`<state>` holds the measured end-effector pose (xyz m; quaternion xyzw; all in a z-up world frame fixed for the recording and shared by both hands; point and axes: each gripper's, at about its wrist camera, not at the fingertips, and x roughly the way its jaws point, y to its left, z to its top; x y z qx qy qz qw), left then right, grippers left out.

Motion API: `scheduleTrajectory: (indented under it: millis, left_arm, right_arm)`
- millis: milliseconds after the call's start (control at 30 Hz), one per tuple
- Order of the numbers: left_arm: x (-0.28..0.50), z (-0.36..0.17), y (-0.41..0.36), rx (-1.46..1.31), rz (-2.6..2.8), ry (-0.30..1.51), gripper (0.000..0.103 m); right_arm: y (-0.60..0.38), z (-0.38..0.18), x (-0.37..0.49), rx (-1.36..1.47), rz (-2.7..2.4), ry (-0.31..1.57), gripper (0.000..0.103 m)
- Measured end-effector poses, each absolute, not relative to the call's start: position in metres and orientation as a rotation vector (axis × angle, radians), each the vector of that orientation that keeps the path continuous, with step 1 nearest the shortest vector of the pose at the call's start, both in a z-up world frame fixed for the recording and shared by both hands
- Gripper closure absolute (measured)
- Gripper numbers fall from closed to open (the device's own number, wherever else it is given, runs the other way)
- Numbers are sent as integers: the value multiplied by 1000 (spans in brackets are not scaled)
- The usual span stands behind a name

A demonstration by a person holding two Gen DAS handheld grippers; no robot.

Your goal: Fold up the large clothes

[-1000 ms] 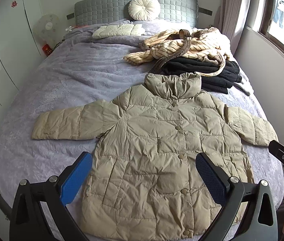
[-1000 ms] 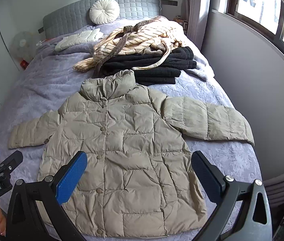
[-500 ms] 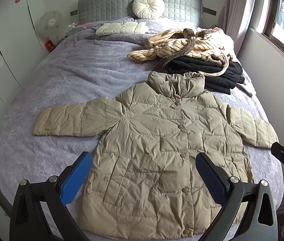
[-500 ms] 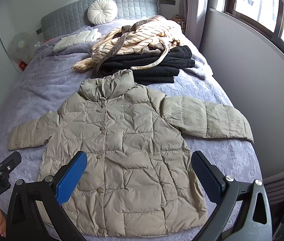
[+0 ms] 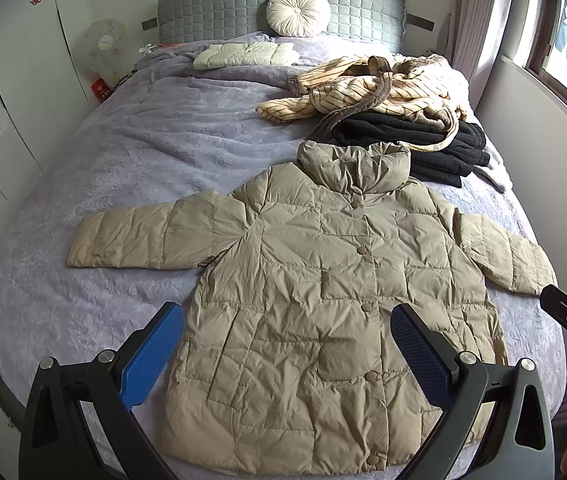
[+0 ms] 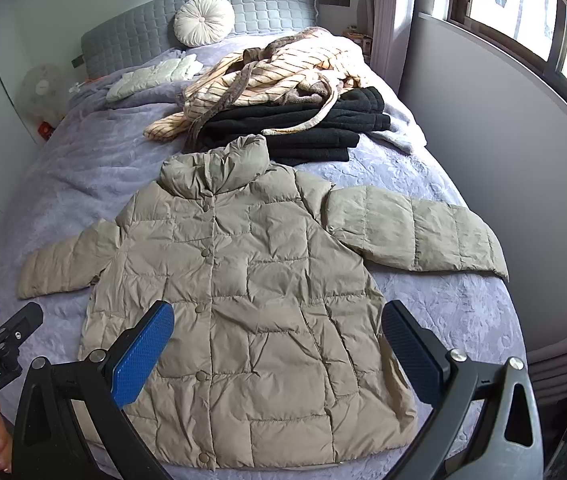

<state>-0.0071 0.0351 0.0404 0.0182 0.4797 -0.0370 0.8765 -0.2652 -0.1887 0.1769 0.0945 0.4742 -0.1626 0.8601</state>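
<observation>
Khaki quilted puffer jacket [image 5: 315, 300] lies flat, front up and buttoned, across the centre and lower half of both frames on a lavender bedspread [image 5: 131, 168]. Left sleeve of the frame extends straight out toward the left edge; collar points to the upper centre; the other sleeve reaches the right edge of the bed.

At the lower left and lower right of the left wrist view, the left tool [image 5: 287, 344] is released, its blue-padded fingers spread wide above the jacket hem, gripping nothing. In the right wrist view, the right tool [image 6: 277, 340] is likewise released, fingers spread above the lower jacket body.

Behind the collar, upper centre to upper right, a striped cream robe [image 5: 383, 88] rests on folded black garments [image 5: 415, 140]. A round cushion [image 5: 298, 16] leans against the grey headboard [image 5: 223, 12].
</observation>
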Motion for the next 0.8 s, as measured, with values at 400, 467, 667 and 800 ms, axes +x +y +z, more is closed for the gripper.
scheduleTrajectory:
  millis: [400,467,667,800]
  left_arm:
    - [-9,37,42,35,-73,1001,0]
    - [-9,37,42,36,-73,1001,0]
    - [-10,37,42,35,-73,1001,0]
    - [-10,37,42,37,-73,1002,0]
  right_arm:
    - [-187,174,-269,216,-341,1004,0]
    - [-186,174,-270,216,-339,1005,0]
    - [-186,174,-269,217,-340,1006,0]
    - [-188,175,-268,218,-338,1006,0]
